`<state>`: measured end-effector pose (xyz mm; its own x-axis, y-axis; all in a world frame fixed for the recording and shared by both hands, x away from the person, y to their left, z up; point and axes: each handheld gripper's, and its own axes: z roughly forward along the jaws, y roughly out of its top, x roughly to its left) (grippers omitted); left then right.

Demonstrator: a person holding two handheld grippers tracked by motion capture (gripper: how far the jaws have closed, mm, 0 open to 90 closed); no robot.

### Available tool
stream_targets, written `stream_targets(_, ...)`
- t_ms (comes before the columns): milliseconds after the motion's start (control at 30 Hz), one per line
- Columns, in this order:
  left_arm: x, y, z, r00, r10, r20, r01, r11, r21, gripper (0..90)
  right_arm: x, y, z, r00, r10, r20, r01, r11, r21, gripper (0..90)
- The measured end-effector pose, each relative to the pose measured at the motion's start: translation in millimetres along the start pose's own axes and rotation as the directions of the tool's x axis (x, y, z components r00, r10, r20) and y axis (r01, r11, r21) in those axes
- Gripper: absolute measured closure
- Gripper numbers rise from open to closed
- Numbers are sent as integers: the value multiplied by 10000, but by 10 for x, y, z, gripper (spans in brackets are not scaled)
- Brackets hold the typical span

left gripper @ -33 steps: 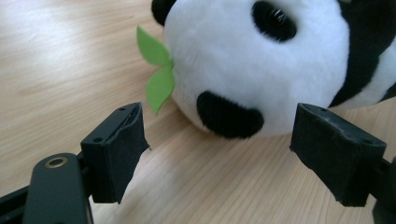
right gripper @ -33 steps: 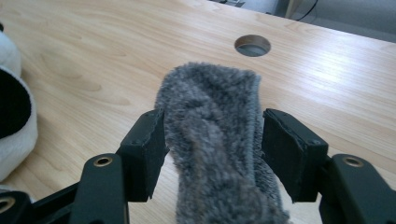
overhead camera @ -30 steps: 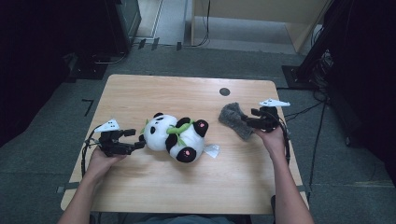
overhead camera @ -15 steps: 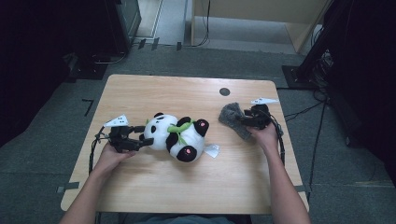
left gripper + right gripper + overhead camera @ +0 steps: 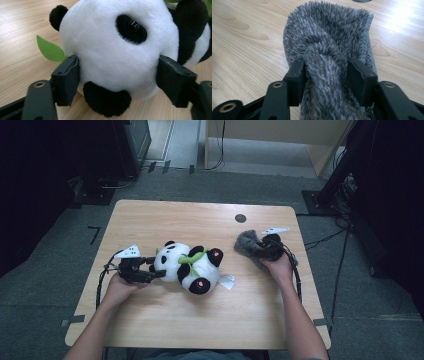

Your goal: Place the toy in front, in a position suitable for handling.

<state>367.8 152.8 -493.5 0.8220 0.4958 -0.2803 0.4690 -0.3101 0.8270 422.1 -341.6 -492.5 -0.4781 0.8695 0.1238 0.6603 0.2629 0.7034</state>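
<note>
A black-and-white panda plush (image 5: 192, 267) with a green felt leaf (image 5: 50, 51) lies on its side mid-table. My left gripper (image 5: 159, 270) lies level at its left. Its jaws have just been closing, and both pads press into the white head (image 5: 105, 42), one on each side of my left gripper (image 5: 120, 80). To the right lies a grey fuzzy cloth (image 5: 245, 242). My right gripper (image 5: 255, 251) reaches into it from the right; its jaws have just been closing too. A raised fold of the cloth (image 5: 329, 30) is pinched in my right gripper (image 5: 327, 75).
The wooden table (image 5: 200, 320) has a round black grommet (image 5: 240, 218) near its far edge. A white tag (image 5: 226, 281) sticks out beside the panda. Dark equipment and cables stand on the floor to the left, back and right of the table.
The left gripper slid right and closed onto the panda's head. The right gripper came down and left onto the grey cloth and closed on a fold. The panda has stayed put.
</note>
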Motion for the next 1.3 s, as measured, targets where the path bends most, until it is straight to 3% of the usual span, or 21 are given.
stream_targets(133,1,0,-4,9999,-100,-52,100,9999,3,320,-3,-2,7,10000,30,-20,-30,10000,35,579)
stream_targets(233,-39,-2,-1,9994,-187,-279,188,9998,23,357,5,2,-1,10000,-21,26,21,9999,102,689)
stream_targets(333,-84,-3,2,9984,-205,-524,206,9998,30,395,1,4,-8,10000,41,41,-41,9999,100,716)
stream_targets(467,-154,5,3,9952,-579,-792,585,9983,47,431,-23,19,-61,9997,243,61,-242,9996,-129,746)
stream_targets(500,-190,5,7,9928,-765,-918,769,9970,5,437,-35,33,-117,9987,508,-55,-510,9981,-351,752)
stream_targets(667,-269,15,-9,9868,-1179,-1109,1179,9930,-67,471,-26,67,-210,9975,703,-53,-705,9961,-532,757)
stream_targets(700,-309,14,-20,9816,-1469,-1220,1464,9891,-128,475,-6,87,-265,9973,732,-71,-735,9952,-646,757)
stream_targets(833,-393,6,-39,9746,-1736,-1418,1737,9847,-118,479,38,120,-362,9965,817,-182,-828,9935,-780,757)
stream_targets(867,-431,-30,-45,9695,-1904,-1541,1881,9817,-294,477,69,133,-415,9965,808,-227,-824,9931,-829,757)
stream_targets(1000,-510,-109,-38,9651,-1933,-1769,1840,9806,-677,468,144,158,-521,9966,745,-357,-774,9929,-898,757)
stream_targets(1100,-518,-151,-33,9668,-1791,-1822,1665,9826,-820,445,201,189,-589,9963,694,-498,-741,9922,-1004,756)
stream_targets(1233,-497,-155,-41,9676,-1914,-1646,1793,9801,-854,368,258,226,-637,9962,598,-631,-666,9915,-1113,751)
stream_targets(1300,-499,-142,-41,9709,-1755,-1628,1634,9829,-850,334,289,255,-669,9954,613,-732,-695,9910,-1148,753)
